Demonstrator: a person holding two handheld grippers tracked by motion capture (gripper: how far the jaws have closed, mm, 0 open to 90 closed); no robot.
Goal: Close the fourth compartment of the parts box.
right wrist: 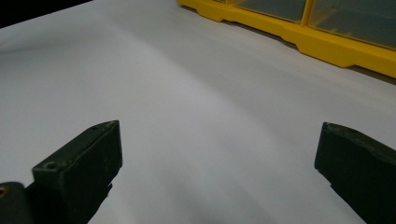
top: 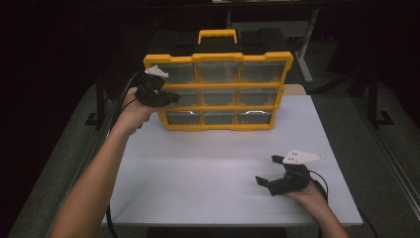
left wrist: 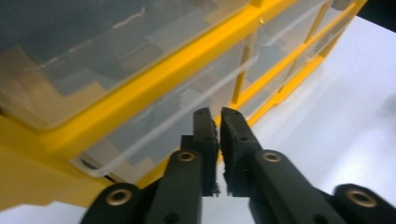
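Note:
A yellow organizer case point(top: 218, 58) with clear drawers in three rows stands upright at the back of the white table point(top: 198, 163), its black body and yellow handle behind. My left gripper point(top: 171, 96) is at the middle drawer of the left column point(top: 187, 97). In the left gripper view its jaws point(left wrist: 216, 112) are shut to a thin slit against the clear drawer front point(left wrist: 154, 126); I cannot tell whether they pinch its lip. My right gripper point(top: 266, 169) hovers low over the table's front right, open with nothing between its jaws point(right wrist: 219, 128).
The case's yellow bottom frame point(right wrist: 327, 44) lies ahead of the right gripper across bare table. Dark floor and metal stand legs point(top: 304, 49) surround the table. The table's front edge point(top: 223, 223) is close to the right hand.

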